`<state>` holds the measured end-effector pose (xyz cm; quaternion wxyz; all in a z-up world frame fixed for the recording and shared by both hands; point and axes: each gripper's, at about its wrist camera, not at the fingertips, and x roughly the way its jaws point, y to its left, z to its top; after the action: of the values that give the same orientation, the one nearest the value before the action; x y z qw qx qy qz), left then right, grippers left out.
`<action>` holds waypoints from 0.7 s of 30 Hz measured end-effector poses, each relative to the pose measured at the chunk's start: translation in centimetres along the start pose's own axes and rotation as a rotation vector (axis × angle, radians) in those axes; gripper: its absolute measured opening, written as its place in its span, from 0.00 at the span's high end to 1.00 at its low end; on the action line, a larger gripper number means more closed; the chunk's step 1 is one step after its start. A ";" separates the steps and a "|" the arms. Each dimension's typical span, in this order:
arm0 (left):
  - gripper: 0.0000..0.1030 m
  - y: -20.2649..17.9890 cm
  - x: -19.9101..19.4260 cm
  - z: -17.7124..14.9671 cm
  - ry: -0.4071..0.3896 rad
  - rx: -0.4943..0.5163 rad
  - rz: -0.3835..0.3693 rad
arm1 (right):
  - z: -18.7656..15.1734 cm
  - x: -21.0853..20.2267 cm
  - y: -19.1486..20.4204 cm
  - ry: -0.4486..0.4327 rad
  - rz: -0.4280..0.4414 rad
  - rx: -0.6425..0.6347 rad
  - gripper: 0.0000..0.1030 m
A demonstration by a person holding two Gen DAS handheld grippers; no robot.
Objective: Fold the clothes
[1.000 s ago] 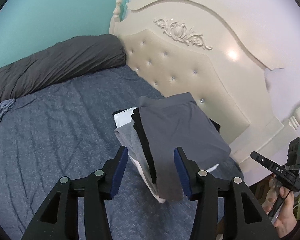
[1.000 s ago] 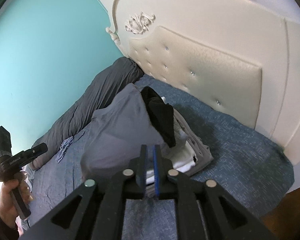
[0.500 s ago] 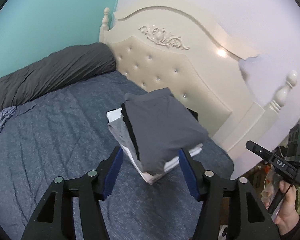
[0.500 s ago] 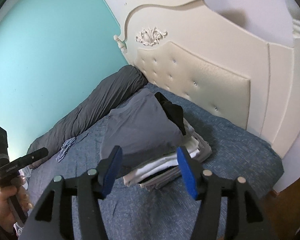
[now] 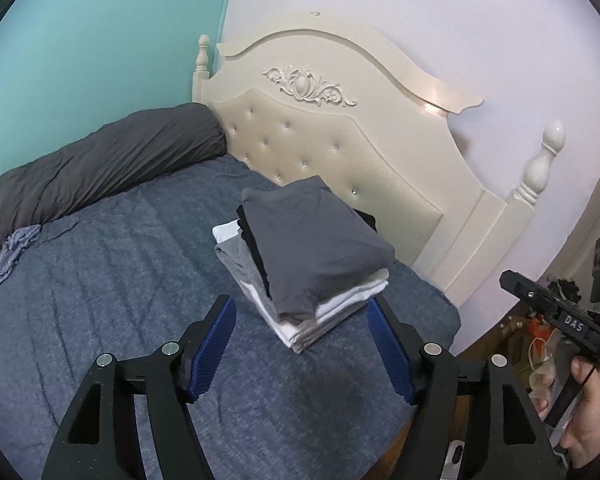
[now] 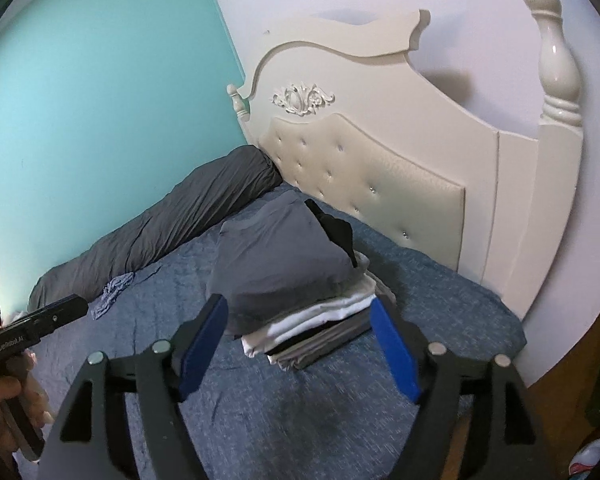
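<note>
A stack of folded clothes (image 5: pixel 300 272) lies on the blue bedspread (image 5: pixel 100 300) near the headboard, with a dark grey garment (image 5: pixel 316 240) on top and black, white and light grey ones under it. It also shows in the right wrist view (image 6: pixel 300 280). My left gripper (image 5: pixel 300 344) is open and empty, held back from the stack. My right gripper (image 6: pixel 300 344) is open and empty, also short of the stack. The right gripper shows at the right edge of the left view (image 5: pixel 556 320).
A cream tufted headboard (image 5: pixel 360 152) stands behind the stack. A dark grey rolled duvet (image 5: pixel 92 168) lies along the teal wall. A small crumpled blue-grey cloth (image 5: pixel 14 252) lies beside it. The bed's edge and the wooden floor (image 6: pixel 560 380) are at the right.
The right gripper opened and let go of the dark grey garment, which now lies flat on the stack. Both grippers pulled back from the stack, and the left opened wider.
</note>
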<state>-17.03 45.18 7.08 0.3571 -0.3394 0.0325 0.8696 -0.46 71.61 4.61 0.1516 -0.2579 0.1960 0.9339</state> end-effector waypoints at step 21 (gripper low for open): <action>0.19 -0.5 -7.0 -5.7 -0.067 0.065 -0.018 | -5.7 -9.0 5.1 -0.081 -0.060 -0.018 0.07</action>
<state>-9.85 39.68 7.14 0.3768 -0.2987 0.0459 0.8756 7.42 62.97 6.42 0.1850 -0.2267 0.1735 0.9404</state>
